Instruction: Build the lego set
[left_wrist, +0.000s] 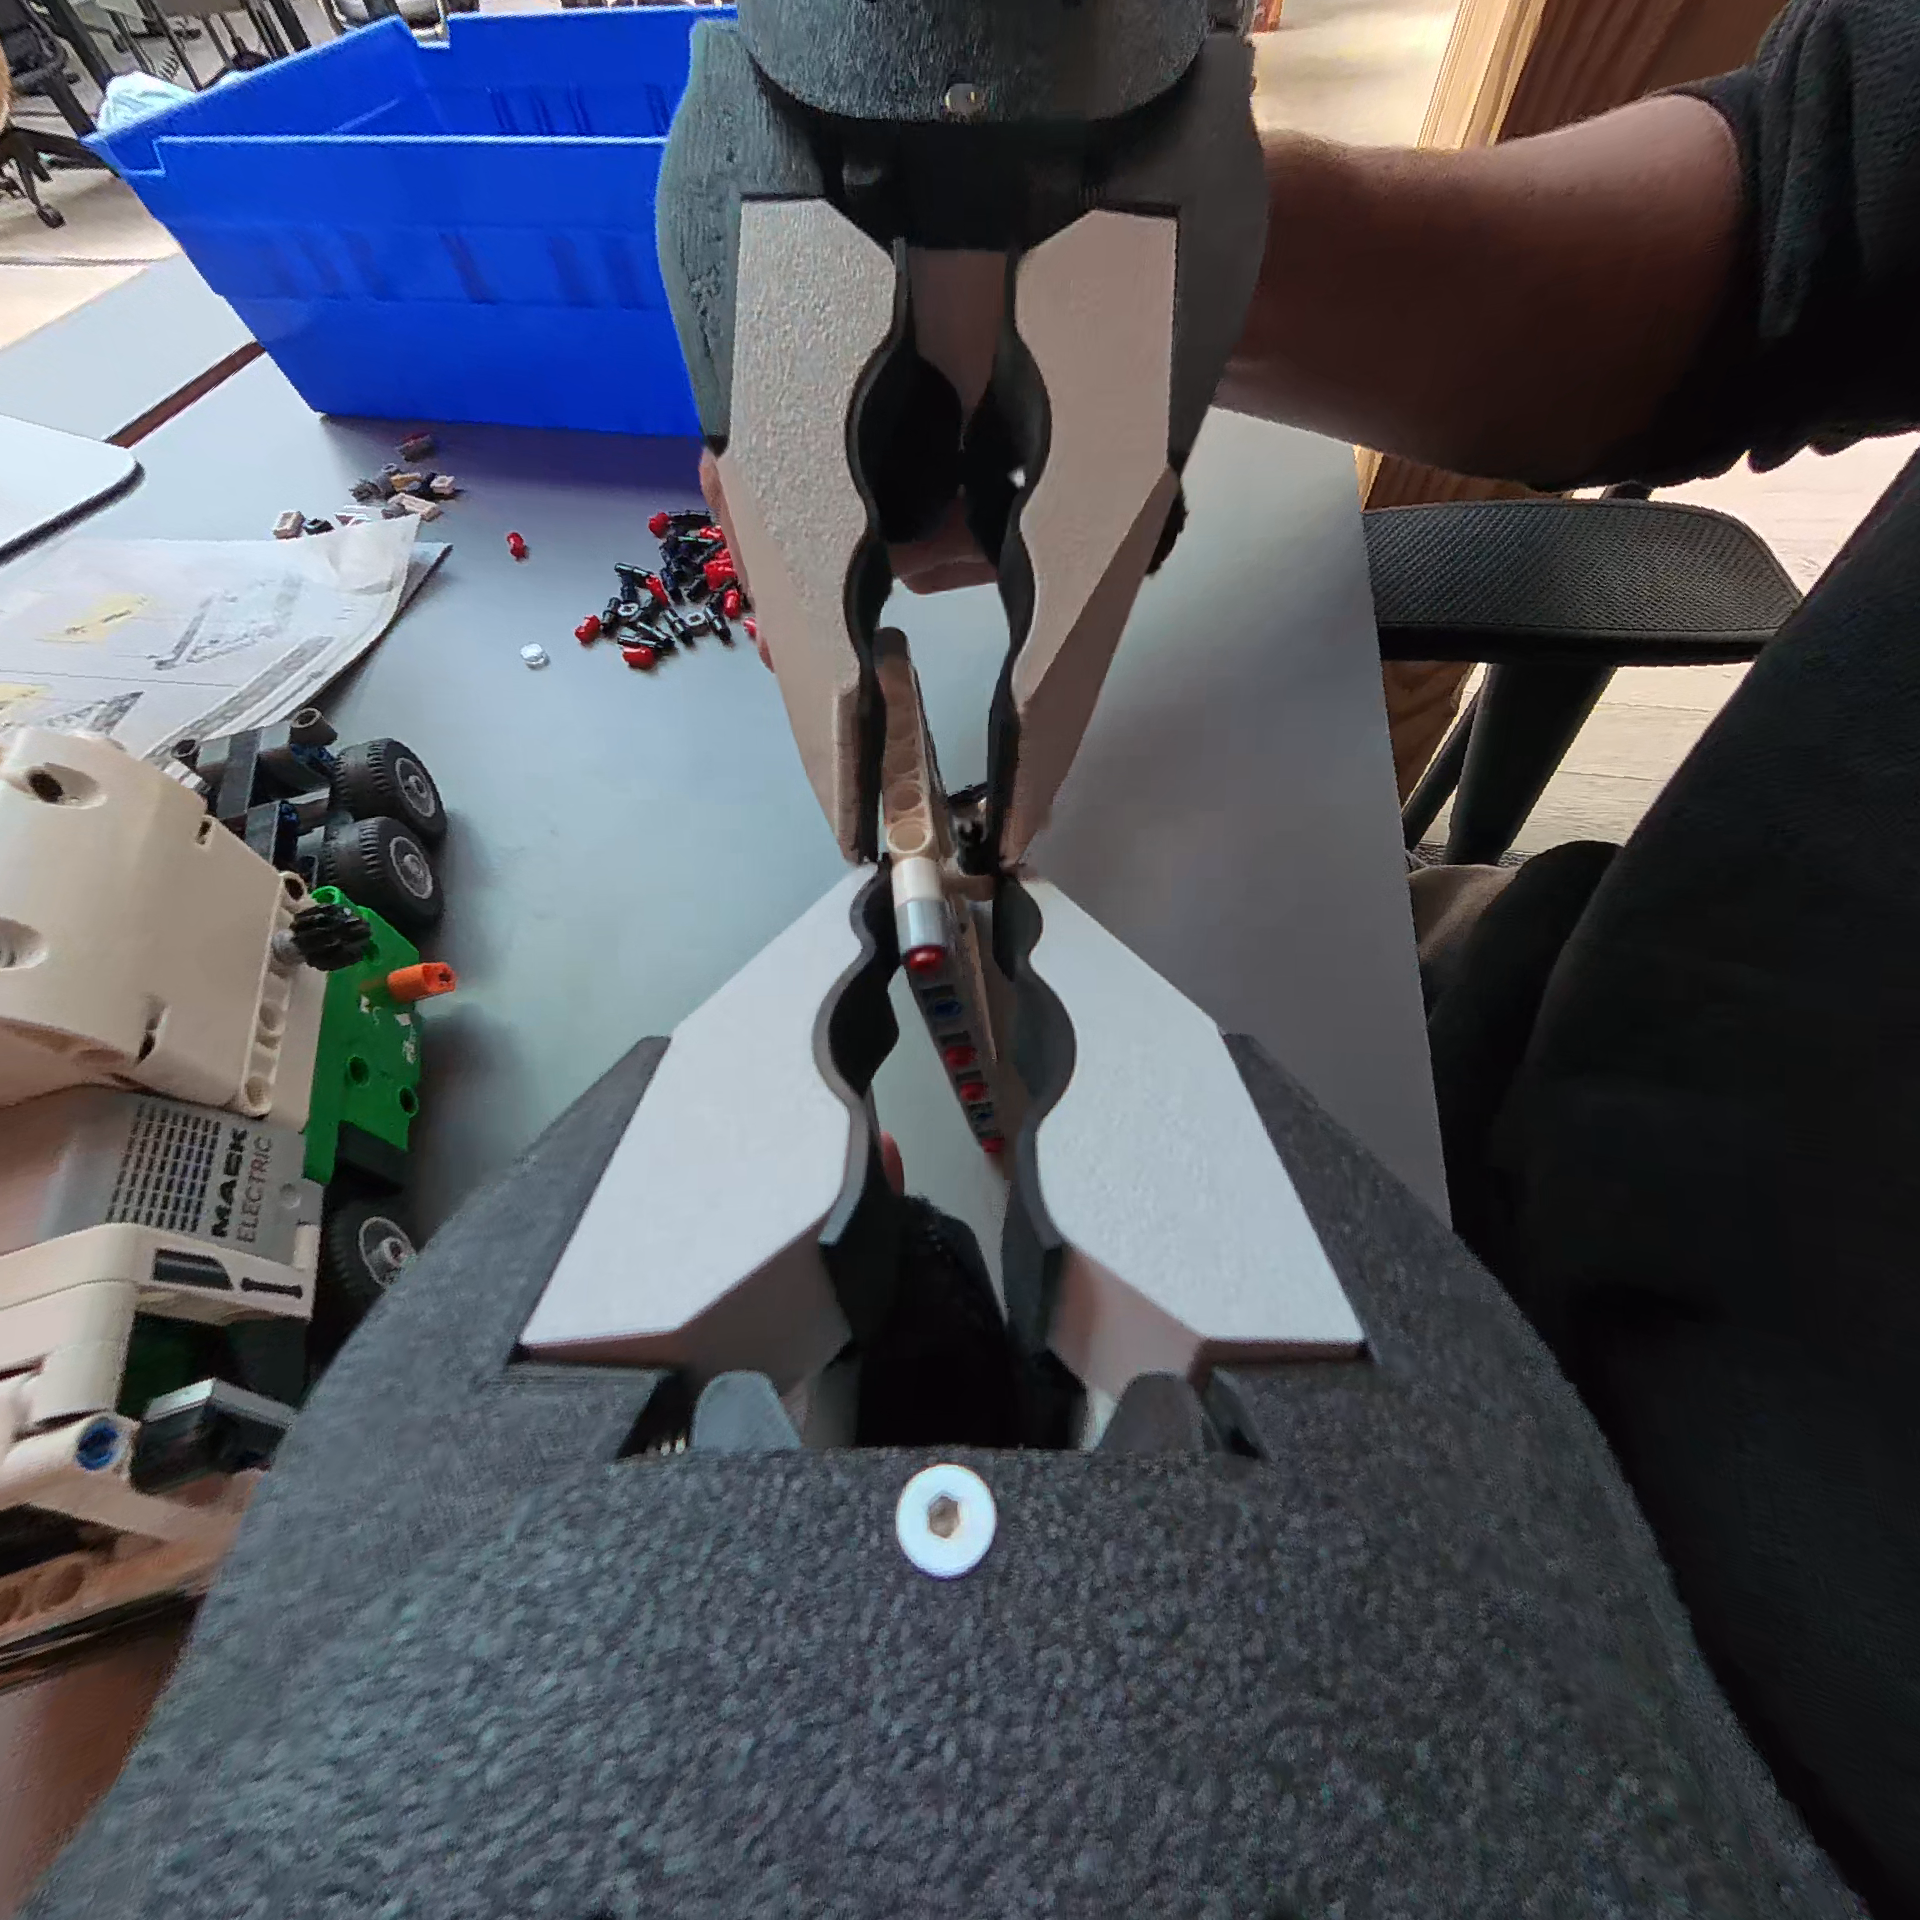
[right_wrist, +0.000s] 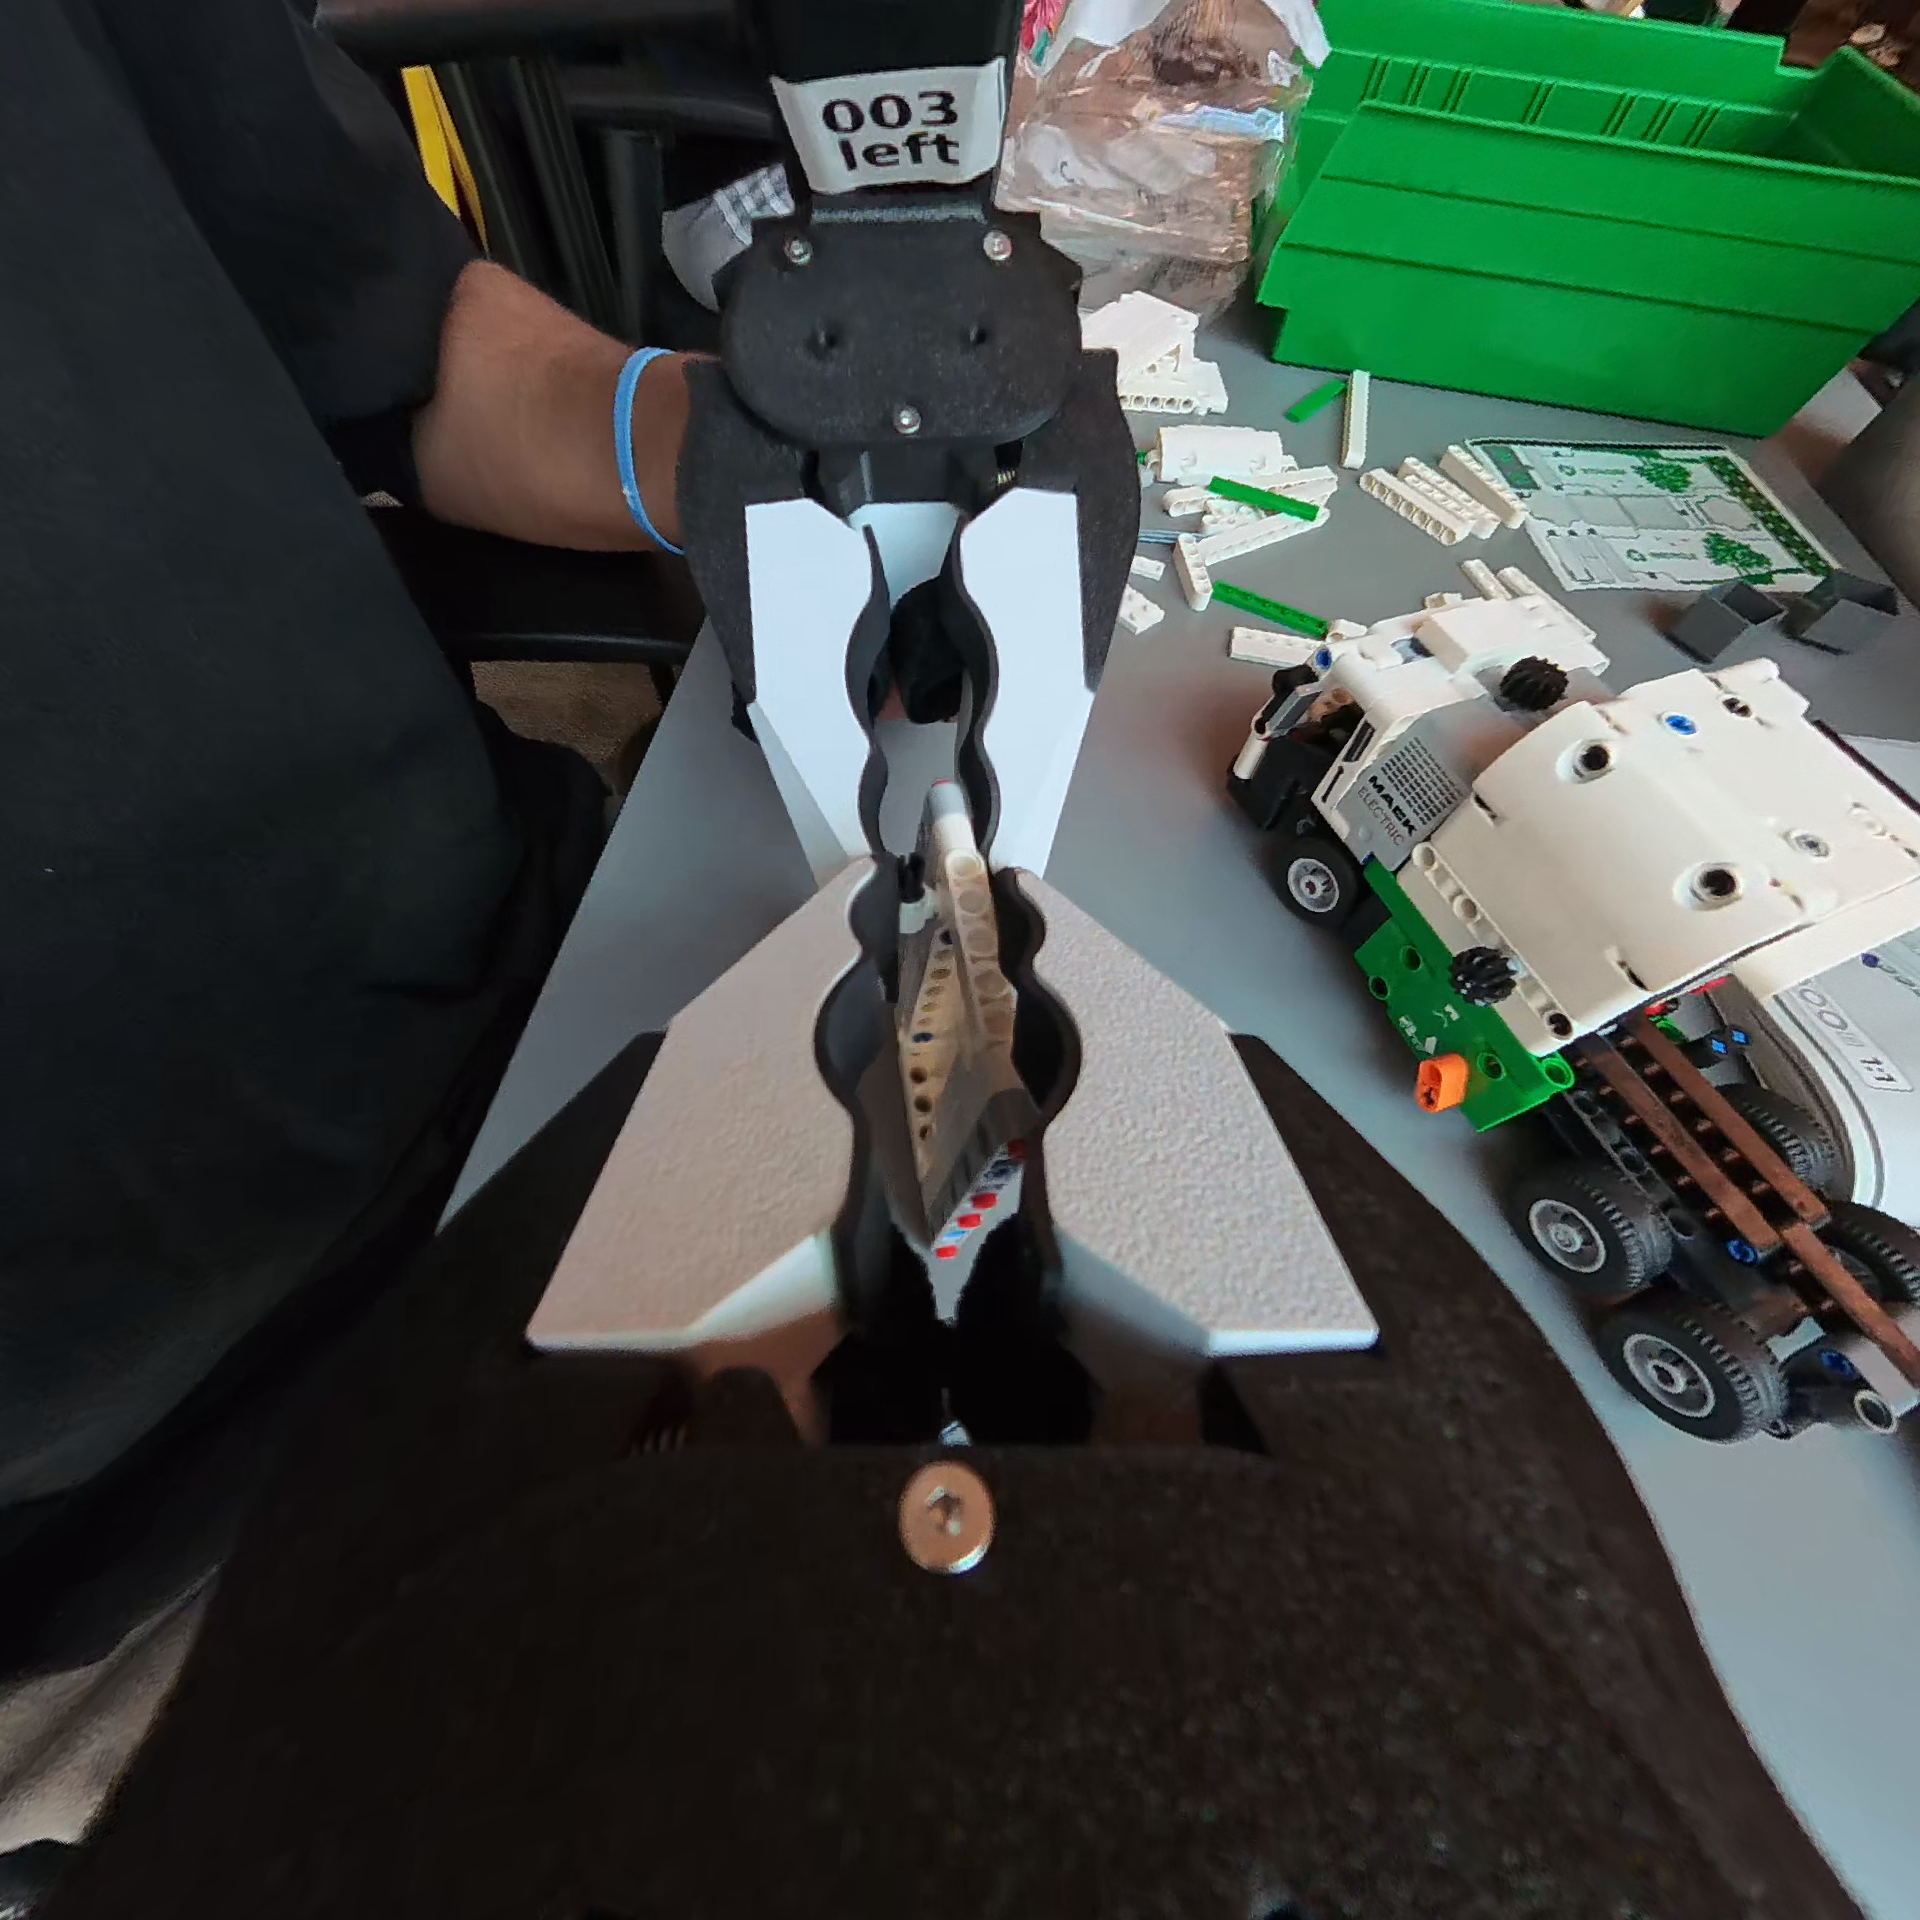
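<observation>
A dark grey tabletop (left_wrist: 644, 831) fills the workspace, with a black mesh chair (left_wrist: 1558, 582) past its far edge in the left wrist view. Far left on the table lies a creased paper instruction sheet (left_wrist: 197, 623); behind it stands a big blue plastic bin (left_wrist: 416, 260). Below the sheet sits the part-built white-and-green toy truck with black wheels (left_wrist: 208, 1039). Moving right — a scatter of small red and black connector pins (left_wrist: 675, 592), then a few tan and brown bits (left_wrist: 405, 488) near the bin.

Centre of both views: the two tools meet tip to tip above the table's edge. The left gripper (left_wrist: 940, 883) is closed on a slim tan-and-grey beam assembly studded with red and blue pins (left_wrist: 951, 997). The right gripper (right_wrist: 940, 883) is clamped on the same assembly from the opposite end, so the piece bridges the two, held clear of the table.

In the right wrist view, a forearm with a blue wristband (right_wrist: 634, 447) shows left of the opposing tool. Right of centre lie loose white and green beams (right_wrist: 1268, 509), the truck again, a green-printed sticker sheet (right_wrist: 1642, 509), and a green plastic bin (right_wrist: 1600, 239) at the back.
</observation>
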